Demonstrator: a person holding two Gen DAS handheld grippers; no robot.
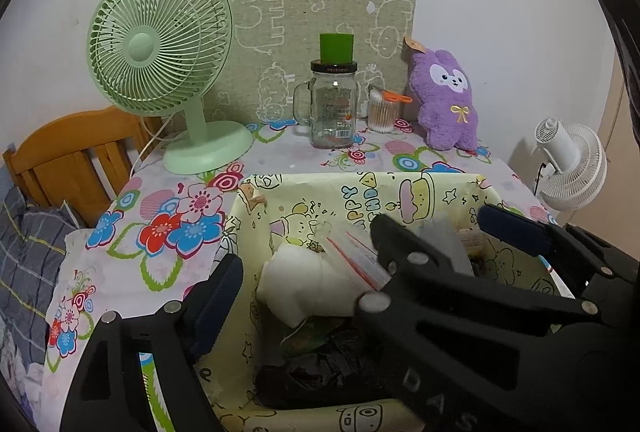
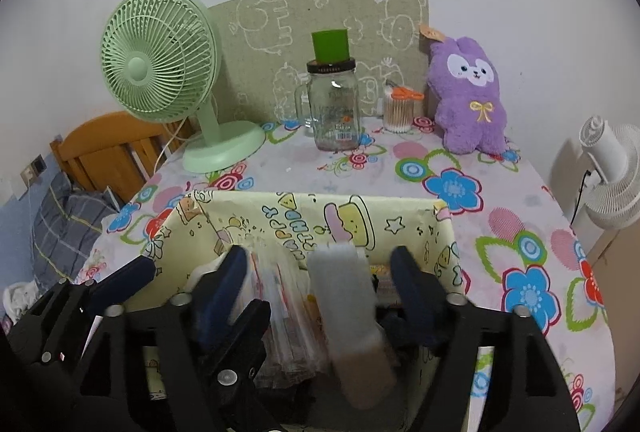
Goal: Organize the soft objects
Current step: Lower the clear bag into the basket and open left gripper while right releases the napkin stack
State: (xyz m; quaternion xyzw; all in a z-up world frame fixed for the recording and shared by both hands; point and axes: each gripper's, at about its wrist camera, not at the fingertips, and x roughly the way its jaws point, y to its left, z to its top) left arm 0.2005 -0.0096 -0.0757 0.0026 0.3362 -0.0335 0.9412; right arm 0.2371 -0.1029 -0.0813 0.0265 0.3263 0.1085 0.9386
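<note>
Green desk fan (image 1: 160, 40), lidded glass jar (image 1: 330, 104), cotton swabs (image 1: 380, 114), white fan (image 1: 572, 168), wooden headboard (image 1: 76, 160)

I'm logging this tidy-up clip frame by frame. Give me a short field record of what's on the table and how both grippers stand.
surface: table under a flowered cloth
container: pale yellow cartoon-print box, open top, at the near edge
in box: white foam piece, clear plastic bags with red strips, dark items at the bottom
between right fingers: grey and tan sponge-like block, blurred, pads clear of it
left gripper: open, over the box
right gripper: open, over the box
still on table: purple plush animal, leaning against the back board
</note>
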